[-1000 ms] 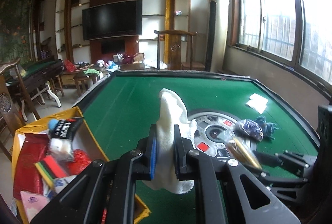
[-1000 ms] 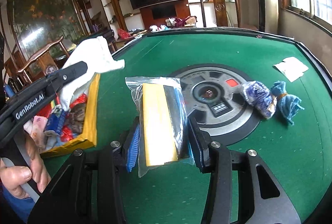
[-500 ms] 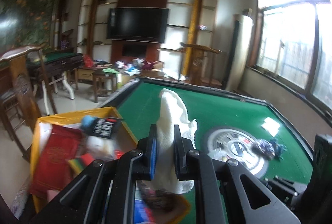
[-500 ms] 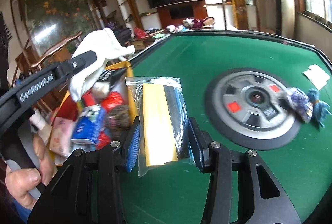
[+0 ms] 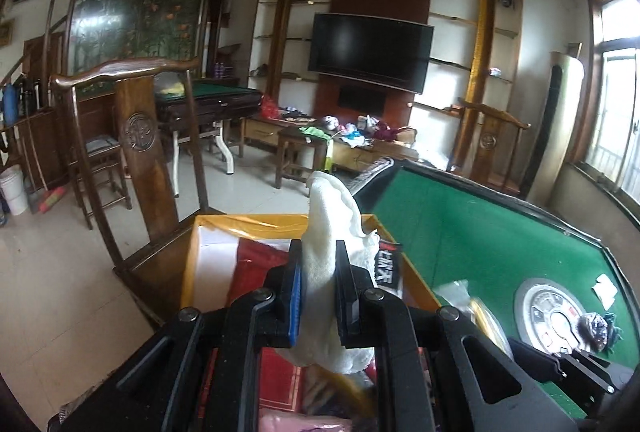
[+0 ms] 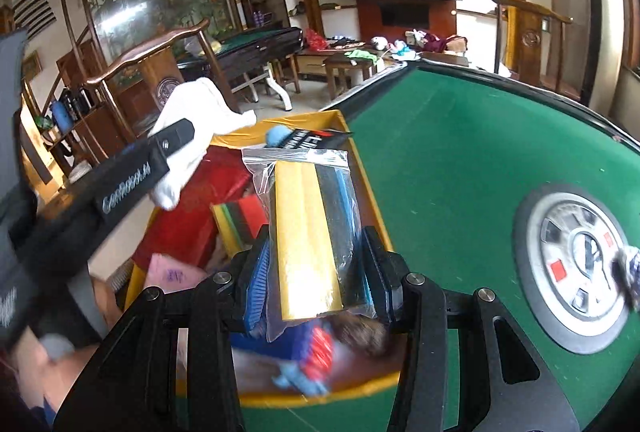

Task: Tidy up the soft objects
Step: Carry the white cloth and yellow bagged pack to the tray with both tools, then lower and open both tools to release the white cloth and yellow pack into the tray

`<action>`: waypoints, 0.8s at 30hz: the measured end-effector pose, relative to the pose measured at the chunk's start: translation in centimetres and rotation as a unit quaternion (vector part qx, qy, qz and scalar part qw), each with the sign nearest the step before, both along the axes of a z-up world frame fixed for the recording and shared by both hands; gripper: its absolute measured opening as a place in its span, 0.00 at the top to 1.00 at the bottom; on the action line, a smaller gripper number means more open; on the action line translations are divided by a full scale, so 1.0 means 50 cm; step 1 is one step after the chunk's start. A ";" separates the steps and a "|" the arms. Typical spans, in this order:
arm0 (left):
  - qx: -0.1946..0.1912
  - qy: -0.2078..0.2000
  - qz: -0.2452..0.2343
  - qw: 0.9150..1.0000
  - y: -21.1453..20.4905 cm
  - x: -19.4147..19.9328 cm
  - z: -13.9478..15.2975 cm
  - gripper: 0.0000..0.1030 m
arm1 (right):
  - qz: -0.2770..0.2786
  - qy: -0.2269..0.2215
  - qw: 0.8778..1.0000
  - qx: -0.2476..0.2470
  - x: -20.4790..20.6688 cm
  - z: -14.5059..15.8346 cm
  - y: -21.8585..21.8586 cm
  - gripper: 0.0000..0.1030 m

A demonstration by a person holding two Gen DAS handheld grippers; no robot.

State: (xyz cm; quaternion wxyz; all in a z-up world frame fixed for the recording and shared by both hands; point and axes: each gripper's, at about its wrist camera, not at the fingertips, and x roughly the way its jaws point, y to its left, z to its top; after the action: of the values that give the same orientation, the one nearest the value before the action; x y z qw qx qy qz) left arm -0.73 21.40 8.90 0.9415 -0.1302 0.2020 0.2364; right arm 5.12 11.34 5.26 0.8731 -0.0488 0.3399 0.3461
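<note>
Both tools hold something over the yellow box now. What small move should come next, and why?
Probably open the left tool and drop the white cloth: it already hangs over the box. The right tool holds its bag above the box too.

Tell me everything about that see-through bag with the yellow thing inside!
The clear zip bag is thin, crinkly plastic with a zip strip along its top. Inside sit flat pieces packed side by side: a wide yellow one, a black one and a thin blue one. It stands upright, squeezed between the two fingers of the right gripper, which press its sides. It hangs over the yellow-edged box of soft things, beside the green table.
</note>
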 end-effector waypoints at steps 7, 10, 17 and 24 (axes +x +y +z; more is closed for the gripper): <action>0.006 0.019 0.005 1.000 0.004 0.009 -0.014 0.88 | 0.010 0.013 1.000 -0.009 0.026 -0.023 0.044 0.57; 0.005 0.023 0.005 1.000 0.005 0.012 -0.014 0.87 | 0.013 0.019 1.000 -0.010 0.037 -0.030 0.054 0.57; 0.012 0.034 0.003 0.999 -0.001 0.017 -0.018 0.87 | 0.019 0.016 1.000 -0.014 0.034 -0.032 0.063 0.57; 0.009 0.034 0.003 0.999 0.001 0.016 -0.020 0.87 | 0.022 0.023 0.999 -0.016 0.036 -0.040 0.066 0.57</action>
State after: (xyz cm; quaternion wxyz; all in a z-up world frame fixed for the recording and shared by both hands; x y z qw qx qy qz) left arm 0.07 21.47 7.90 0.9344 -0.1142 0.2318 0.2452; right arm 6.92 14.62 3.25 0.8564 -0.0617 0.3643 0.3605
